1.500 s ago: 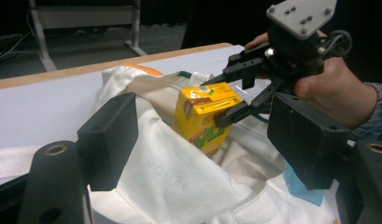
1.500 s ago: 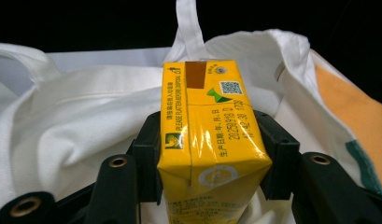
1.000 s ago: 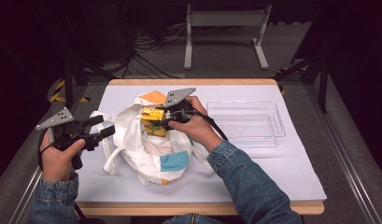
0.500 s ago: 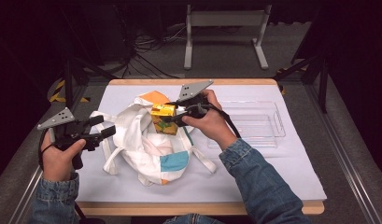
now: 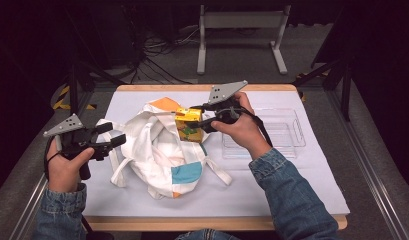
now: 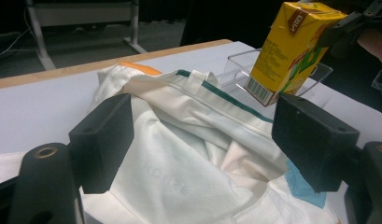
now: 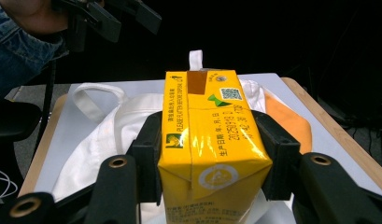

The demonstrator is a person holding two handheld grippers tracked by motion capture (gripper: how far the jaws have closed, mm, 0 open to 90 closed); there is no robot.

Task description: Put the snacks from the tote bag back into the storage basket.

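A yellow drink carton [image 5: 188, 125] hangs upright over the right side of a crumpled white tote bag [image 5: 152, 150] with orange and blue patches. My right gripper [image 5: 199, 117] is shut on the carton [image 7: 212, 140], one jaw on each side. In the left gripper view the carton [image 6: 286, 46] floats above the bag's green-trimmed opening [image 6: 212, 88]. At the bag's left edge, near a handle loop, my left gripper [image 5: 112, 134] is open. Its jaws stand wide apart [image 6: 207, 140] with the bag cloth [image 6: 179, 154] beyond them.
A clear plastic tray [image 5: 287, 135] sits to the right of the bag on the white mat [image 5: 302, 185]. The table's wooden edge [image 5: 217, 222] runs along the front. Dark floor, cables and a metal stand lie beyond the far edge.
My right gripper has carried the carton to the right, away from the bag's opening toward the tray. The left gripper has stayed where it was.
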